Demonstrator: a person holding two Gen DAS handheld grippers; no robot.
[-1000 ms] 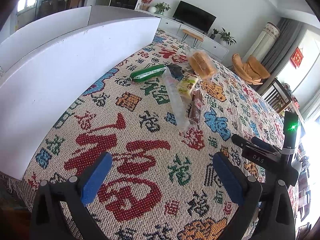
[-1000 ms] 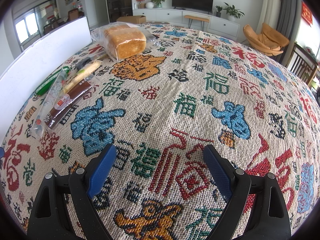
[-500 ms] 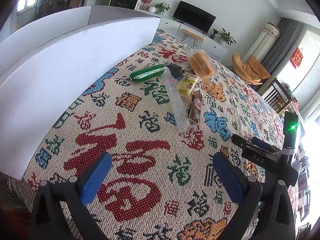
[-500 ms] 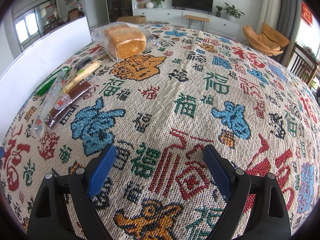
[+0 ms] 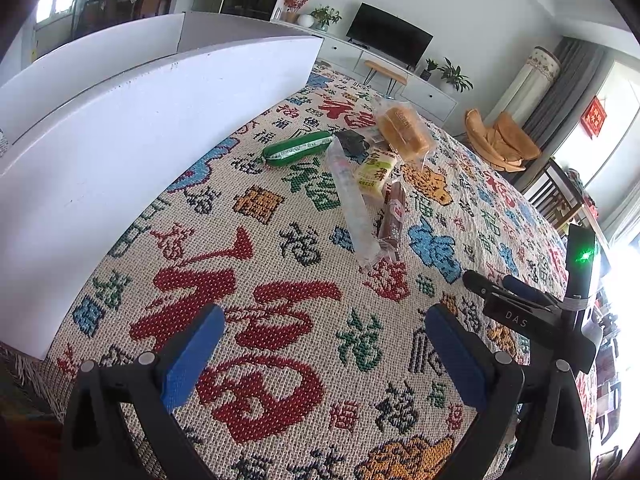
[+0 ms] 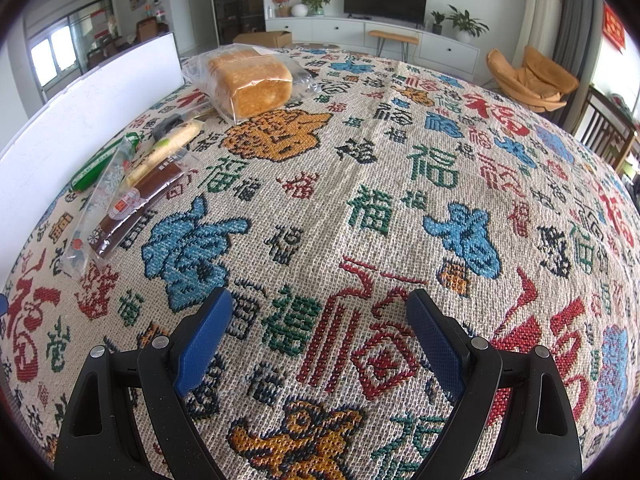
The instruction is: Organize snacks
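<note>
Snacks (image 5: 362, 184) beside white board (image 5: 132, 140); both grippers' fingers spread wide, empty.

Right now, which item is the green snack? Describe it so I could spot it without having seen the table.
Start at the white board standing along the patterned tablecloth. The green snack lies nearest that board, at the edge of the snack cluster. It alone is a solid green sausage-shaped tube; the neighbouring long packet is clear.
</note>
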